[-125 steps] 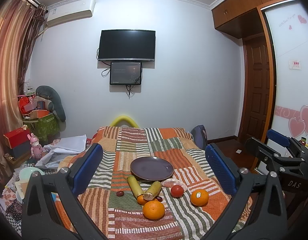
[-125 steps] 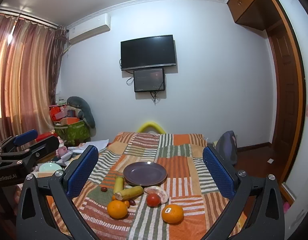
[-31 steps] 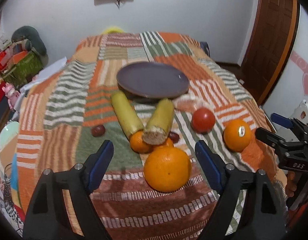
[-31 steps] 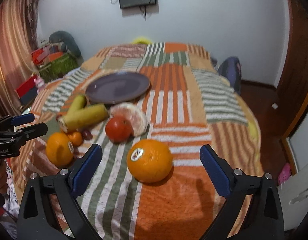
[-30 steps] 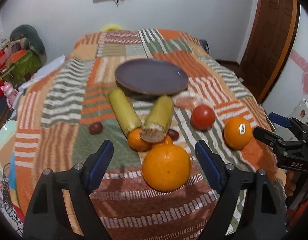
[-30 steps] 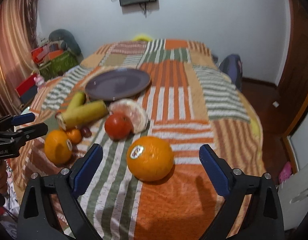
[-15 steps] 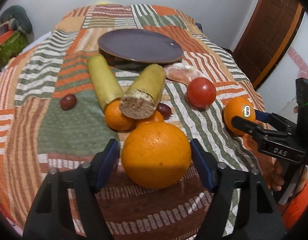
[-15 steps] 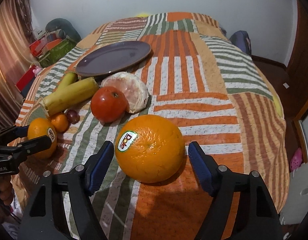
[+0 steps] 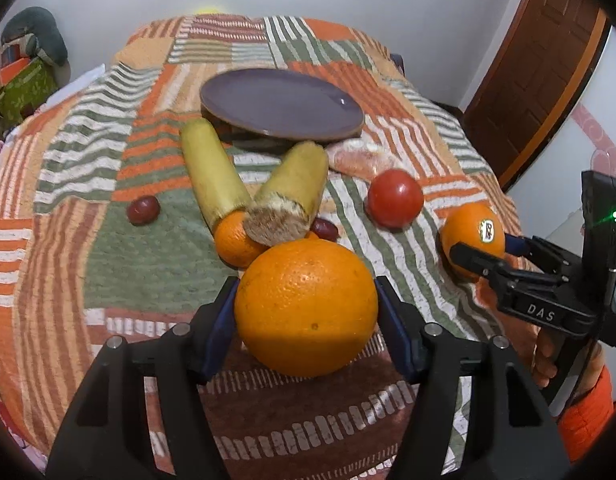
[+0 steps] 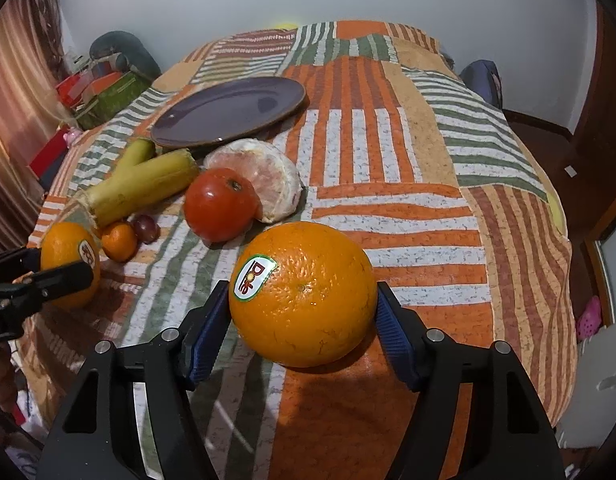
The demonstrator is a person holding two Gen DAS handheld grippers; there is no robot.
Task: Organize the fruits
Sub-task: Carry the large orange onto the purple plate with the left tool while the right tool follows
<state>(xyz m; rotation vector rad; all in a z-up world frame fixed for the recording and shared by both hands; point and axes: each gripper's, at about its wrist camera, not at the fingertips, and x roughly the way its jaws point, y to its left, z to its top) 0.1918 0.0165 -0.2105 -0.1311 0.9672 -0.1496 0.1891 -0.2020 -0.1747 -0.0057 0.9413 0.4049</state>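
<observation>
Fruit pile (image 9: 267, 204) crowds the plate's (image 9: 281, 104) near rim; striped blanket (image 10: 428, 152) right of it lies open.

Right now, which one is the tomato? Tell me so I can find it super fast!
Find the big purple plate on the striped blanket. Just in front of it lies a pale peeled citrus half, and the tomato leans against that. It is the only big red fruit, smooth and shiny, while its round neighbours are orange.

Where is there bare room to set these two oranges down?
The purple plate is bare. So is the bedspread right of the plate and peeled citrus. It is crowded just in front of the plate: two sugarcane pieces, tomato, small oranges and dark red fruits sit packed together.
</observation>
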